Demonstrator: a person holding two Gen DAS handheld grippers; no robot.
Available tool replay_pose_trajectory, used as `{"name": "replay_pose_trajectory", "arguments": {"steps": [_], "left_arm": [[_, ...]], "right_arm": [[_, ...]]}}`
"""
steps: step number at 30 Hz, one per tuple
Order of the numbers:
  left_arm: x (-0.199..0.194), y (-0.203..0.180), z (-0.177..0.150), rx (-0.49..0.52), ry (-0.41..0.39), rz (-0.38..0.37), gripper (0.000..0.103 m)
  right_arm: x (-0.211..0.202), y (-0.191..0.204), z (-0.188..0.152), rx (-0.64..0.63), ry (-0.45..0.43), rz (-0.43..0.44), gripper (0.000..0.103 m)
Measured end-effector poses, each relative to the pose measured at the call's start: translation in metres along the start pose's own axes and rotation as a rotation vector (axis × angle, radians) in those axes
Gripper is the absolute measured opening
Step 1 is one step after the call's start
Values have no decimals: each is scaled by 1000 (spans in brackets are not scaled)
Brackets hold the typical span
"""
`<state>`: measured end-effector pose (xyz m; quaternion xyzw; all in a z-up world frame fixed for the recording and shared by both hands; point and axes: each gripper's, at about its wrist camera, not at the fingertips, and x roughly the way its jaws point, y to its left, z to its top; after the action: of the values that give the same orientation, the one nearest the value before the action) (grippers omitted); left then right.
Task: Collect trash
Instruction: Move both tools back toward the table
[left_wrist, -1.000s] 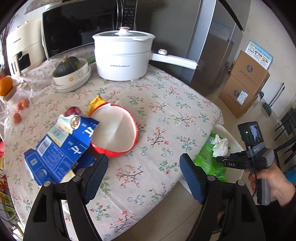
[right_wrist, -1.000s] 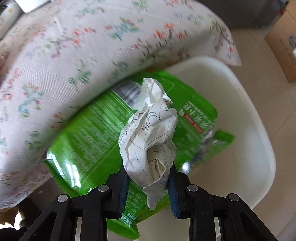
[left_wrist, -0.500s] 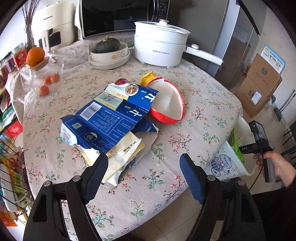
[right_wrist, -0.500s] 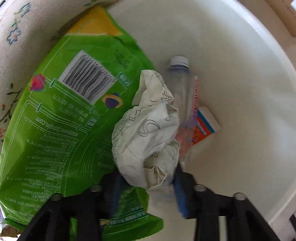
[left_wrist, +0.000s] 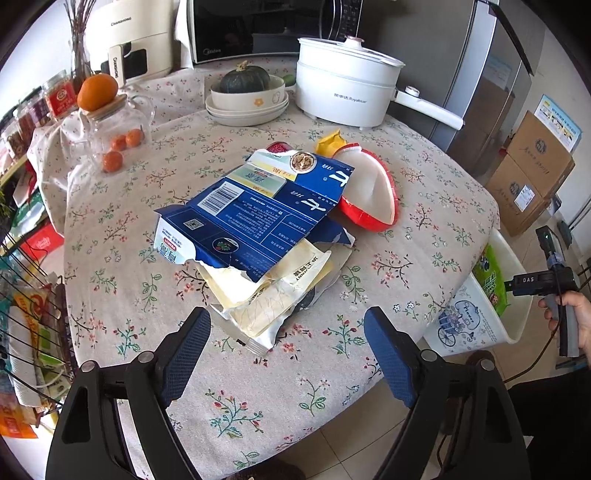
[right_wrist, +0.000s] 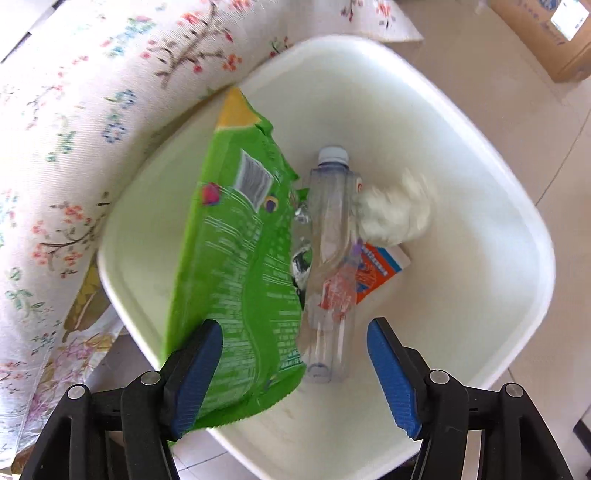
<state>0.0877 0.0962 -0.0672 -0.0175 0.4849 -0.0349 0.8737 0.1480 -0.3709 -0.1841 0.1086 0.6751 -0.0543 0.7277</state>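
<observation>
While the paper wad (right_wrist: 393, 218) lies blurred inside the white bin (right_wrist: 480, 155), it rests against a clear bottle (right_wrist: 328, 266) and above an orange-and-white packet (right_wrist: 384, 264); a green bag (right_wrist: 236, 266) leans on the bin's left wall. Right tongs (right_wrist: 295, 373) hang wide and empty over the bin, which stands on the floor just beside the bench (left_wrist: 424, 206). On the bench lie a torn blue carton (left_wrist: 255, 218), cream wrappers (left_wrist: 273, 291) and a red bowl (left_wrist: 373, 195). Left tongs (left_wrist: 288, 358) gape wide, empty, above its near edge.
</observation>
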Motion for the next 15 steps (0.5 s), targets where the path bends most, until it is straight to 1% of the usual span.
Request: {"name": "replay_pose_trajectory", "arguments": {"steps": [4, 9, 15], "left_arm": [[-2, 2, -1, -3, -2, 4, 90], [-5, 8, -2, -16, -11, 6, 94], [-5, 13, -2, -18, -11, 12, 97]], "right_arm": [[-25, 5, -4, 1, -51, -1, 76], [-61, 7, -7, 4, -142, -18, 78], [-105, 34, -14, -45, -241, 29, 79]]}}
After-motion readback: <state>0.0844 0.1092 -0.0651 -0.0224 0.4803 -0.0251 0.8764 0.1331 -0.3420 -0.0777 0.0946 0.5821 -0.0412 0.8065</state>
